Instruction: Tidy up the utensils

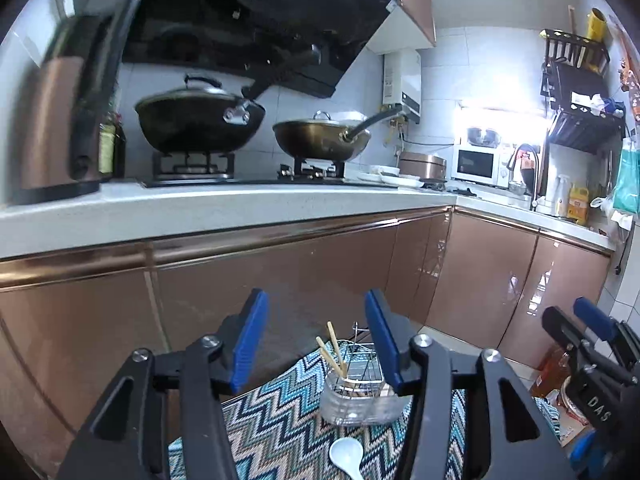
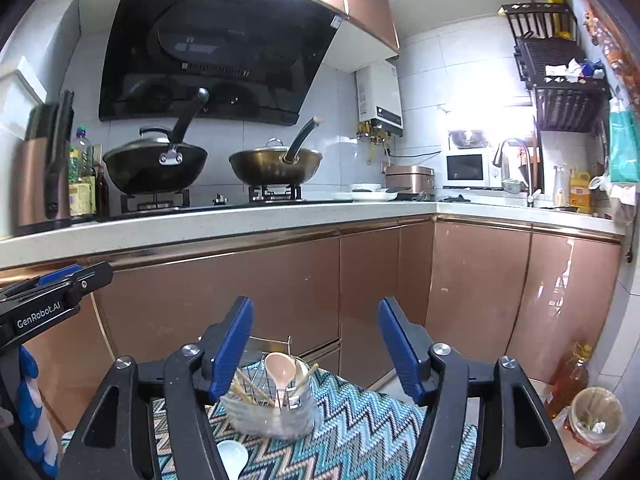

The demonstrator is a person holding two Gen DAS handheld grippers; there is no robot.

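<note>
Nearest each camera, the left hand-held gripper [image 1: 316, 344] and the right hand-held gripper [image 2: 316, 350] both stand with their blue pads spread apart and nothing between them, neither touching any utensil. Just below them, on the zigzag-patterned cloth [image 2: 360, 432] that covers the surface, a white spoon [image 1: 347, 458] lies loose, bowl up, near the front edge; this looks like the piece left to put away. A little further on stands the clear holder [image 2: 276, 408] with a wire rack inside it, already carrying a pinkish spoon [image 2: 280, 370] and several wooden chopsticks [image 1: 334, 350] leaning upright, so the sorting seems mostly done, with the one loose spoon outstanding as far as these views show. On the side of the left hand-held gripper, seen from the right wrist view, the words "GenRobot.AI" can be read; the right one shows the letters "DAS" in the left wrist view. Beyond the cloth are copper-coloured cabinet doors [image 2: 224, 300], then the kitchen counter with two woks [image 2: 276, 164] on the hob, and a microwave [image 2: 470, 168] in the far corner. Labels on the bottles there are too small to read.
</note>
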